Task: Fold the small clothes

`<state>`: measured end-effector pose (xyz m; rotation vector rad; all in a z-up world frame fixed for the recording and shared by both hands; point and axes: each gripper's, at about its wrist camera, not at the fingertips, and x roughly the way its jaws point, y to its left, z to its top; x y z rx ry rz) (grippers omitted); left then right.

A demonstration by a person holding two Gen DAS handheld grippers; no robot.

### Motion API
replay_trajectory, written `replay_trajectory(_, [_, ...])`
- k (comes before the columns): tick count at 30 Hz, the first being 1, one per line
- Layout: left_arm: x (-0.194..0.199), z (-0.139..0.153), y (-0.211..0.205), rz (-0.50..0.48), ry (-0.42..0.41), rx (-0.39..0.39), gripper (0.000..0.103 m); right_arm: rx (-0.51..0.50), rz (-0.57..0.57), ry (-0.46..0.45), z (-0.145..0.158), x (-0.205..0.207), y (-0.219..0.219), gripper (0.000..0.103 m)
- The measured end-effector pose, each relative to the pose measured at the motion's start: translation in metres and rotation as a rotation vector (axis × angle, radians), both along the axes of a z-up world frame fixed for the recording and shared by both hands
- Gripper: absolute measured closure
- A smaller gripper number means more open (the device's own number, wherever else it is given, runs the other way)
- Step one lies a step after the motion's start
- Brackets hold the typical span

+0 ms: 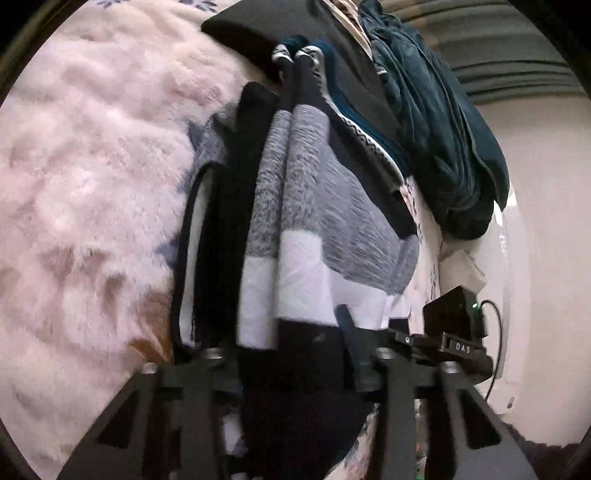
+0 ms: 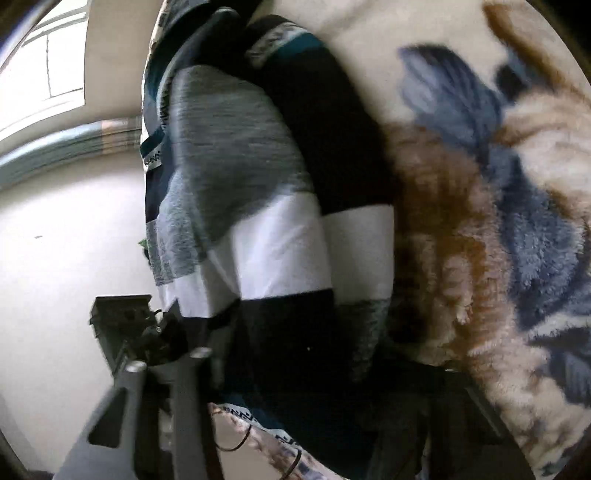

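A small striped garment (image 1: 314,206) with grey, white and navy bands fills the middle of the left wrist view, bunched in long folds over a fluffy blanket. My left gripper (image 1: 295,354) is shut on its navy end, and the cloth fills the gap between the black fingers (image 1: 210,369). In the right wrist view the same striped garment (image 2: 273,236) runs up from my right gripper (image 2: 295,373), which is closed on its dark lower end. The right-hand finger there is lost in shadow. Each gripper's black body shows beside the other: right gripper (image 1: 458,332), left gripper (image 2: 122,317).
A pink fluffy blanket (image 1: 92,184) with blue and brown flowers (image 2: 498,221) covers the bed. A heap of teal cloth (image 1: 443,129) and a black item (image 1: 251,33) lie beyond the garment. A pale wall (image 2: 55,240) and a window (image 2: 48,66) stand past the bed's edge.
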<state>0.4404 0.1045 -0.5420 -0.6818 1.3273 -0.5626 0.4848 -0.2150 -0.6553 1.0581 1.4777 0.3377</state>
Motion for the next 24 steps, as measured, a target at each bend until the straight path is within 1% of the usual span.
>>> replay_trajectory(2, [-0.007, 0.009, 0.004, -0.002, -0.004, -0.002, 0.076, 0.003, -0.007, -0.019, 0.009, -0.008, -0.001, 0.067])
replay_trajectory(6, [-0.032, 0.027, 0.012, -0.003, 0.013, -0.012, 0.076, 0.065, -0.023, -0.028, 0.028, -0.038, -0.003, 0.069])
replay_trajectory(7, [-0.042, 0.031, 0.015, -0.013, 0.023, -0.002, 0.076, 0.078, -0.02, -0.021, 0.033, -0.05, -0.002, 0.069])
replay_trajectory(9, [-0.059, 0.03, 0.02, -0.016, 0.063, 0.006, 0.076, 0.063, 0.01, -0.006, 0.039, -0.066, 0.003, 0.069])
replay_trajectory(10, [-0.065, 0.028, 0.023, -0.017, 0.078, 0.016, 0.075, 0.049, 0.026, 0.016, 0.038, -0.075, 0.006, 0.069])
replay_trajectory(11, [-0.07, 0.025, 0.024, -0.02, 0.091, 0.033, 0.072, 0.034, 0.047, 0.038, 0.036, -0.082, 0.009, 0.066])
replay_trajectory(12, [-0.071, 0.022, 0.025, -0.019, 0.105, 0.04, 0.071, 0.01, 0.069, 0.057, 0.036, -0.086, 0.011, 0.059])
replay_trajectory(13, [-0.069, 0.02, 0.028, -0.002, 0.117, 0.029, 0.069, -0.034, 0.086, 0.074, 0.036, -0.089, 0.011, 0.056])
replay_trajectory(14, [-0.067, 0.021, 0.031, 0.017, 0.121, 0.024, 0.066, -0.058, 0.079, 0.08, 0.038, -0.09, 0.009, 0.056])
replay_trajectory(15, [-0.062, 0.022, 0.034, 0.04, 0.123, 0.021, 0.054, -0.071, 0.061, 0.077, 0.042, -0.09, 0.005, 0.051])
replay_trajectory(16, [-0.057, 0.025, 0.038, 0.064, 0.114, 0.014, 0.047, -0.112, 0.032, 0.067, 0.05, -0.088, -0.002, 0.048])
replay_trajectory(17, [-0.052, 0.03, 0.041, 0.088, 0.097, 0.01, 0.041, -0.141, -0.002, 0.042, 0.059, -0.086, -0.01, 0.046])
replay_trajectory(18, [-0.043, 0.036, 0.043, 0.108, 0.077, -0.01, 0.041, -0.161, -0.034, 0.014, 0.068, -0.085, -0.015, 0.046])
replay_trajectory(20, [-0.028, 0.042, 0.043, 0.117, 0.047, -0.01, 0.041, -0.176, -0.118, -0.044, 0.084, -0.082, -0.033, 0.046])
replay_trajectory(22, [-0.002, 0.046, 0.034, 0.09, 0.012, 0.011, 0.041, -0.15, -0.192, -0.066, 0.088, -0.075, -0.049, 0.046])
replay_trajectory(23, [0.008, 0.046, 0.029, 0.074, -0.001, 0.032, 0.041, -0.142, -0.204, -0.062, 0.086, -0.067, -0.051, 0.046])
replay_trajectory(24, [0.019, 0.046, 0.021, 0.059, -0.013, 0.057, 0.041, -0.143, -0.21, -0.058, 0.084, -0.063, -0.046, 0.05])
